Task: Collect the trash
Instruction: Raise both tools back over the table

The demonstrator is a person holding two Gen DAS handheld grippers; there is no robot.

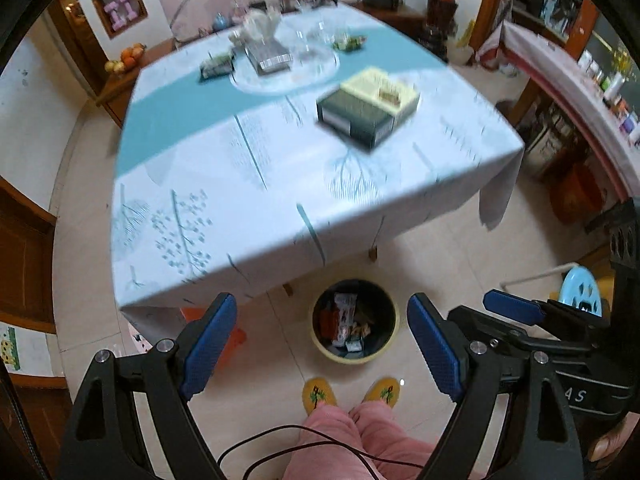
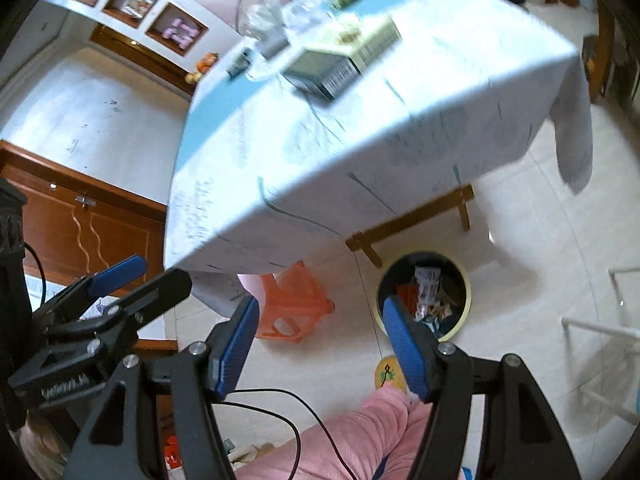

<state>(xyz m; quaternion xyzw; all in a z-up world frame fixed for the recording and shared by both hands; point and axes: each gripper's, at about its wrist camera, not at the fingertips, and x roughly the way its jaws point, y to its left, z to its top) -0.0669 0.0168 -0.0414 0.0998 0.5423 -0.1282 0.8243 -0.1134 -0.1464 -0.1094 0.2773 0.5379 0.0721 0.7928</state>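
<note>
Below the table [image 1: 280, 184], a floor bin [image 1: 390, 340] holds wrappers [image 1: 345, 316]; both grippers' fingers [image 1: 210, 344] spread wide, empty.

Both the left gripper [image 1: 322, 344] and the right gripper [image 2: 320, 344] point steeply downward, fingers spread wide, empty.

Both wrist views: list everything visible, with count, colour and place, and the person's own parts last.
table: one, white and teal patterned cloth, room centre
boxes: two stacked, dark green under cream, on the table
glass dish: one, clear, far half of the table
trash bin: one, yellow rim, dark inside, wrappers in it, floor by the table
stool: one, orange, floor under the table edge
slippers: two, yellow, on the feet
trousers: pink
left hand-held gripper: black, blue pads, open, empty
right hand-held gripper: same, open, empty
</note>
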